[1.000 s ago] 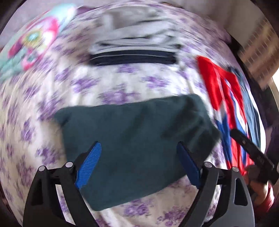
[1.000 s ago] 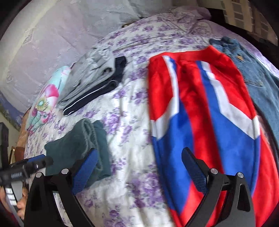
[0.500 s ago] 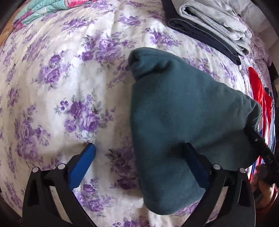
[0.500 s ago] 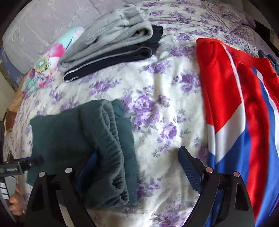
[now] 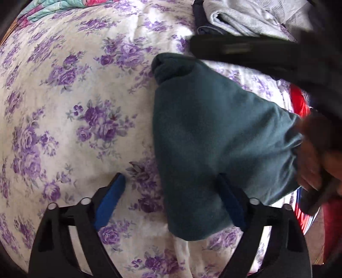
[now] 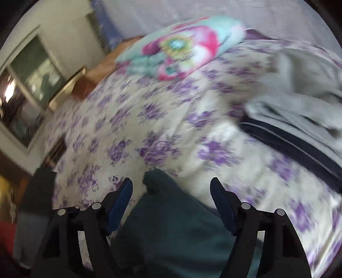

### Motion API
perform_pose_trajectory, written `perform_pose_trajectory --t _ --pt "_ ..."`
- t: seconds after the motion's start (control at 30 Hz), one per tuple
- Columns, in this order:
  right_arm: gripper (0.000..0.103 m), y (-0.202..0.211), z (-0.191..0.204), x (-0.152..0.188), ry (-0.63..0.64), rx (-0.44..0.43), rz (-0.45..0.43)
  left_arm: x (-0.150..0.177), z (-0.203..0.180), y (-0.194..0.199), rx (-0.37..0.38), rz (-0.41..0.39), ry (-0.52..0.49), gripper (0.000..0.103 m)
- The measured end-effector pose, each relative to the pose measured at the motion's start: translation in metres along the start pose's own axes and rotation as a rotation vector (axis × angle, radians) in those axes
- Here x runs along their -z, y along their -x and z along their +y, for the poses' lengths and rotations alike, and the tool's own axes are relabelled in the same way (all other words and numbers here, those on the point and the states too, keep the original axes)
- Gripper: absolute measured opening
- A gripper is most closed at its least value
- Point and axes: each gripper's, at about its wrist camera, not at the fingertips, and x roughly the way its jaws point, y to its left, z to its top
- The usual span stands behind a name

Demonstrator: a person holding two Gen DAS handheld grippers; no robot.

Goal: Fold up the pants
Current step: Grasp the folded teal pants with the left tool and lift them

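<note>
The folded dark teal pants [image 5: 213, 139] lie on the purple-flowered bedsheet [image 5: 74, 107]. My left gripper [image 5: 171, 203] is open, low over the near edge of the pants, with its right finger over the cloth and its left finger over the sheet. My right gripper [image 6: 171, 198] is open above the teal pants [image 6: 171, 224], which fill the space between its fingers; this view is blurred. In the left wrist view the right gripper's black body [image 5: 256, 53] crosses above the pants, and a hand [image 5: 314, 154] is at their right edge.
A folded grey and navy stack of clothes [image 5: 235, 19] [image 6: 299, 111] lies further up the bed. A pink and turquoise pillow [image 6: 181, 49] is at the head. Red, white and blue pants [image 5: 301, 107] lie to the right. A window and wooden furniture [image 6: 32, 85] are beyond the bed's left side.
My right gripper has swung left from beside the red pants to over the teal pants. My left gripper has shifted left and come closer to the pants' near edge.
</note>
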Motion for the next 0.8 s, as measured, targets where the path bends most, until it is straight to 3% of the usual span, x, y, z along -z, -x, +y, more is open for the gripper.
perform_pose_trajectory --t 0.03,0.1,0.2,0.27,0.37,0.43,0.5,0.53,0.6,0.67,0.8 --pt "0.071 -0.009 0.004 -0.002 0.03 0.009 0.027 0.001 0.0 0.001 0.006 -0.007 -0.002 0.077" --pt "0.031 -0.022 0.004 -0.004 0.058 0.019 0.075 0.004 0.0 0.003 0.021 -0.023 -0.001 0.071" --pt "0.019 -0.02 0.004 -0.005 0.048 -0.003 0.067 0.007 0.0 0.006 0.057 -0.046 -0.001 0.053" --pt "0.018 -0.013 0.003 -0.006 0.038 -0.011 0.04 0.008 -0.002 0.006 0.07 -0.051 -0.015 0.041" --pt "0.017 0.0 -0.01 -0.009 -0.057 -0.043 -0.014 0.009 -0.007 0.01 0.067 -0.064 -0.036 0.034" --pt "0.017 -0.009 -0.024 -0.006 -0.124 -0.025 -0.002 0.013 -0.007 0.014 0.069 -0.067 -0.059 0.031" --pt "0.018 -0.036 -0.035 0.002 -0.171 -0.001 0.065 0.017 -0.002 0.015 0.068 -0.053 -0.068 0.03" --pt "0.019 -0.043 -0.039 0.004 -0.191 -0.022 0.054 0.017 -0.002 0.013 0.062 -0.047 -0.071 0.03" --pt "0.03 -0.04 -0.039 0.002 -0.208 -0.029 0.036 0.017 -0.004 0.012 0.041 -0.038 -0.081 0.033" --pt "0.038 -0.027 -0.035 -0.001 -0.207 -0.026 0.013 0.016 -0.008 0.012 0.028 -0.026 -0.078 0.036" --pt "0.038 0.025 -0.017 0.002 -0.1 0.07 -0.11 0.012 -0.003 0.032 0.05 -0.056 -0.031 0.034"
